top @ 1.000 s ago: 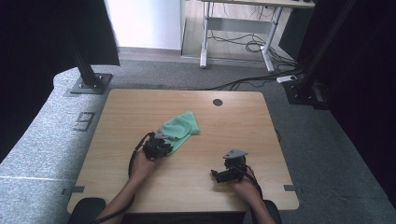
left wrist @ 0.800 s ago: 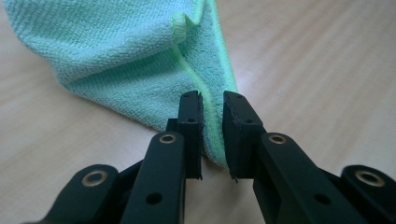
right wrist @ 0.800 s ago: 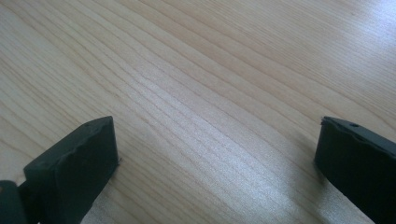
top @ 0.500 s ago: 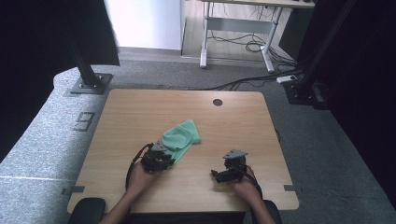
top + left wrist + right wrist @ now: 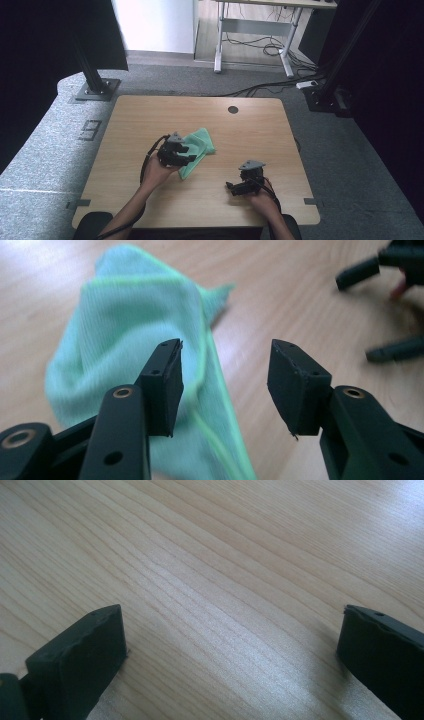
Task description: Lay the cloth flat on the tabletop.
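Observation:
A mint-green cloth (image 5: 201, 142) lies crumpled on the wooden table (image 5: 140, 115), left of centre. My left gripper (image 5: 192, 154) hovers over the cloth's near-left part. In the left gripper view, its jaws (image 5: 225, 367) have just been opening and stand apart above the cloth (image 5: 125, 325); nothing is pinched between the pads. My right gripper (image 5: 231, 188) rests near the table's front right, pointing left. It is open, with bare wood between its jaws in the right gripper view (image 5: 232, 630). It also shows far off in the left gripper view (image 5: 356, 320).
A round cable hole (image 5: 233, 109) sits in the table's far side. Dark stands and floor cables surround the table. A white desk frame (image 5: 252, 30) stands beyond it.
My left gripper pulled the cloth's edge towards the near side, then let go and came up over the cloth. The cloth now reaches nearer the front. The right gripper has not moved.

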Demonstrator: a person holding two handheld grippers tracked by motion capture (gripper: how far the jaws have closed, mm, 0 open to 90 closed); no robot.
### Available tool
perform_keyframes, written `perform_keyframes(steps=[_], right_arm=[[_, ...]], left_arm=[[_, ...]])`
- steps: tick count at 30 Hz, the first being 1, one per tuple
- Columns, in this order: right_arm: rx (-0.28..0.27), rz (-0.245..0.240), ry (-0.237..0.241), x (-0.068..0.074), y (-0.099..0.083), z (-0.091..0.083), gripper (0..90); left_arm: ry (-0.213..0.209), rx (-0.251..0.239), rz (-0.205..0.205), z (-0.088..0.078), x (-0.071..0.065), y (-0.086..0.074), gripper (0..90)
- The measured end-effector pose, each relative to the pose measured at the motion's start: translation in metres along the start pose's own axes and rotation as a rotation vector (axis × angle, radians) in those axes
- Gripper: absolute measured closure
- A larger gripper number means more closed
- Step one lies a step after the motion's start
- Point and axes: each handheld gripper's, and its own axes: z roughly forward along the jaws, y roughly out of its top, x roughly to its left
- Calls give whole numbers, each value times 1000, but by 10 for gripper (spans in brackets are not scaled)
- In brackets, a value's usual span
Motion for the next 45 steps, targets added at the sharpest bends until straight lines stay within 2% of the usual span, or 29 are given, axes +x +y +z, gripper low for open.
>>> perform_keyframes(steps=[5,10,17,19,22,25,30,31,34,35,36,38,45], right_arm=[[-2,-2,0,0,0,0,0],[-1,0,0,0,0,0,0],[0,0,0,0,0,0,0],[0,2,0,0,0,0,0],[0,2,0,0,0,0,0],[0,1,0,0,0,0,0],[0,1,0,0,0,0,0],[0,1,0,0,0,0,0],[0,0,0,0,0,0,0],[-1,0,0,0,0,0,0],[-1,0,0,0,0,0,0],[-1,-1,0,0,0,0,0],[-1,0,0,0,0,0,0]], left_arm=[[1,4,8,17,4,22,484],[2,40,25,39,3,32,516],[70,129,38,71,9,22,577],[90,151,43,77,10,18,627],[104,139,38,77,12,14,738],[106,120,39,72,11,16,845],[118,70,57,52,10,27,852],[118,70,57,52,10,27,851],[141,20,46,28,15,37,851],[141,20,46,28,15,37,850],[157,-1,37,14,21,39,850],[177,-21,21,-2,29,39,849],[227,-65,-54,-39,54,21,843]])
